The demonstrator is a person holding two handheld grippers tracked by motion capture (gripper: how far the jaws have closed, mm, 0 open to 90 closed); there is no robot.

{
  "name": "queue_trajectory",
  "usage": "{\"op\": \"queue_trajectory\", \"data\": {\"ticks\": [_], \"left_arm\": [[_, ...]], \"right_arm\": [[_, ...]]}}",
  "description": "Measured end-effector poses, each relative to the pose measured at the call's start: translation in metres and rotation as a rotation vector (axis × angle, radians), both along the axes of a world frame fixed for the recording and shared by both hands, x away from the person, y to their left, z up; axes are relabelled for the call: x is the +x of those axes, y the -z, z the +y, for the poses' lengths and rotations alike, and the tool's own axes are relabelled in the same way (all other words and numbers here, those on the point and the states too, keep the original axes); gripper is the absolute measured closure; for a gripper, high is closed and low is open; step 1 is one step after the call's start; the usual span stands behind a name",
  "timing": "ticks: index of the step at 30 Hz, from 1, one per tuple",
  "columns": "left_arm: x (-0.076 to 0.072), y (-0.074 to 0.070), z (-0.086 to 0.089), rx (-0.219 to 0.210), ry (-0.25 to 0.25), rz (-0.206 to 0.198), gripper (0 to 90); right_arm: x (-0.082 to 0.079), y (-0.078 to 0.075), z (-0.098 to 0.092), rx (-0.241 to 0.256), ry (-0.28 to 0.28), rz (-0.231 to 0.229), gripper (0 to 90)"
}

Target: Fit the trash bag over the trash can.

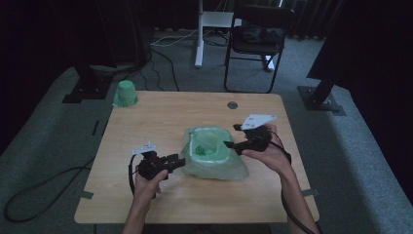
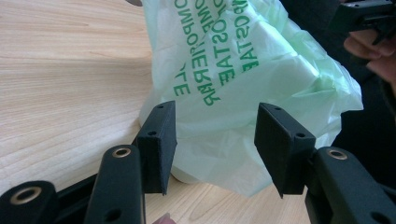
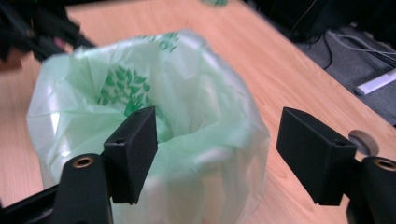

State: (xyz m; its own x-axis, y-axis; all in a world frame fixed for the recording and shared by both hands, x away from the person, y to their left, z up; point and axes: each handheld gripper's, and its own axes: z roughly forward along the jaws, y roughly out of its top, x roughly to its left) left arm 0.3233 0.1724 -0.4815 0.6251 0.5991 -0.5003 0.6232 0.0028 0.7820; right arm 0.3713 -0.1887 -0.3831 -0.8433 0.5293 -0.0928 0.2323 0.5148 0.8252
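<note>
Two grippers, left gripper (image 1: 178, 161) and right gripper (image 1: 229, 144), flanked a bag-lined bin (image 1: 210, 152) on the counter (image 1: 160, 114), jaws wide open and empty; careless pinching might have torn the thin liner.

The bag (image 2: 261, 88) is thin, translucent pale green plastic film, crinkled and faintly glossy, with darker green print on it; in the right gripper view it looks softly creased at its rolled mouth. The worktop (image 1: 160, 112) is light wood with a fine straight grain and a smooth, matt finish, with a small round grey insert (image 1: 232, 105) set in it. Each claw, left (image 2: 215, 140) and right (image 3: 219, 154), has matt black plastic jaws with a slightly grainy face and brass-coloured metal eyelets, and the floor (image 1: 44, 141) is rough grey carpet.
</note>
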Motion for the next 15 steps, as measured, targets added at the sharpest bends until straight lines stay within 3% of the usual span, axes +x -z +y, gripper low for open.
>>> {"op": "queue_trajectory", "data": {"ticks": [6, 11, 15], "left_arm": [[-0.001, -0.001, 0.008, 0.015, -0.028, -0.002, 48.8], [-0.002, -0.001, 0.018, 0.016, -0.056, -0.004, 48.6], [-0.002, -0.001, 0.023, 0.015, -0.073, -0.002, 48.5]], "right_arm": [[-0.009, 0.026, -0.032, 0.230, 0.134, 0.001, 29.9], [-0.020, 0.050, -0.047, 0.347, 0.226, 0.005, 29.9], [-0.024, 0.064, -0.053, 0.383, 0.290, 0.019, 29.8]]}}
